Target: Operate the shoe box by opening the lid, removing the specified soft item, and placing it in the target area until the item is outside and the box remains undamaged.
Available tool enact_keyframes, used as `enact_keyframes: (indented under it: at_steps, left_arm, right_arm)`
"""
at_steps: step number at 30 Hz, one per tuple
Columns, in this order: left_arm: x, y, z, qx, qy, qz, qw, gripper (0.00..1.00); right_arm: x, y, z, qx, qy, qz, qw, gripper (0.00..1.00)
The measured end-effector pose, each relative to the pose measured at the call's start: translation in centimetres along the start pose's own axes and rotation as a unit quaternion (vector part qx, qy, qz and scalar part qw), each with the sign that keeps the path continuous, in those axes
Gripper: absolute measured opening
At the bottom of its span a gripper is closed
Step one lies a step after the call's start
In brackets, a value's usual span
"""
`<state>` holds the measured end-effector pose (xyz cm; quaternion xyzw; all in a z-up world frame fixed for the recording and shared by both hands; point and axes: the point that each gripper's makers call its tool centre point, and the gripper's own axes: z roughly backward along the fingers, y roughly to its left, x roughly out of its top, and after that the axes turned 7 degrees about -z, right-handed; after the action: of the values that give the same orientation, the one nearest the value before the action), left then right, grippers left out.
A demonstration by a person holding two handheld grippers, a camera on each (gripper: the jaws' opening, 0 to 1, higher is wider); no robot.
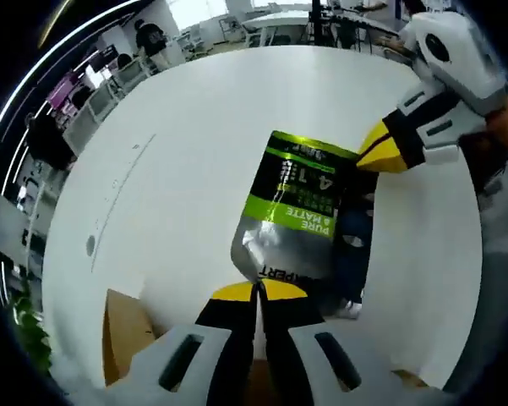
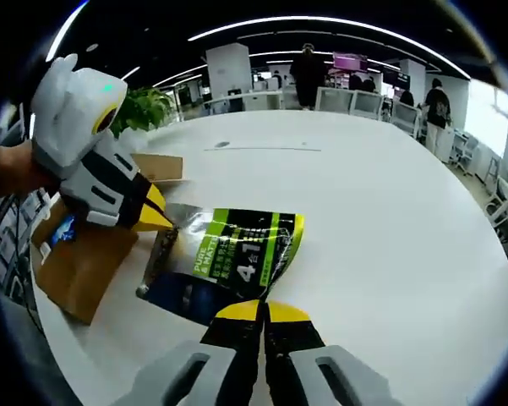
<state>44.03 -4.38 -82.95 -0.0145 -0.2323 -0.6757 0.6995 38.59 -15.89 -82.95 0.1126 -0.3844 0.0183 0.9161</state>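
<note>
A soft foil pouch point(image 1: 294, 211), silver, green and black with white print, is stretched between both grippers over the white table point(image 1: 177, 152). My left gripper point(image 1: 258, 292) is shut on its silver end. My right gripper point(image 1: 380, 154) comes in from the right and pinches the opposite green corner. In the right gripper view the pouch point(image 2: 237, 249) lies just ahead of my right gripper point(image 2: 262, 311), which is shut on its near edge. The left gripper point(image 2: 156, 216) grips its far left corner. The brown cardboard box point(image 2: 80, 258) sits open at the left, behind the left gripper.
The box point(image 1: 122, 330) shows at the lower left of the left gripper view, close to the table's edge. A wide stretch of white tabletop point(image 2: 372, 211) extends beyond the pouch. Desks, a green plant point(image 2: 144, 106) and standing people point(image 2: 308, 72) are in the background.
</note>
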Motion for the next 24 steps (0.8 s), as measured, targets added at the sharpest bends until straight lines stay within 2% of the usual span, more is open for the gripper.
enact_keyframes:
  at_steps: [2,14,17,21,24]
  left_arm:
    - [-0.2,-0.4,-0.3,0.000,0.008,-0.023,0.9997,0.00]
    - [-0.5,0.0,-1.0,0.006,0.015,-0.014,0.9998,0.01]
    - [-0.7,0.1,-0.8,0.012,0.018,-0.010,0.9997,0.04]
    - [-1.2,0.3,-0.3,0.026,0.026,-0.046,0.9983,0.13]
    - [-1.0,0.2,0.2,0.025,0.019,-0.026,0.9992,0.16]
  right_arm:
    - [-0.2,0.0,-0.2,-0.001,0.001,0.001,1.0000,0.00]
    - [-0.4,-0.1,-0.2,0.001,0.006,0.011,0.9999,0.00]
    - [-1.0,-0.1,-0.1,0.007,0.019,0.025,0.9995,0.01]
    - [-1.2,-0.1,0.0,0.011,0.023,0.041,0.9988,0.03]
    - [-1.3,-0.2,0.2,0.009,0.026,0.049,0.9984,0.05]
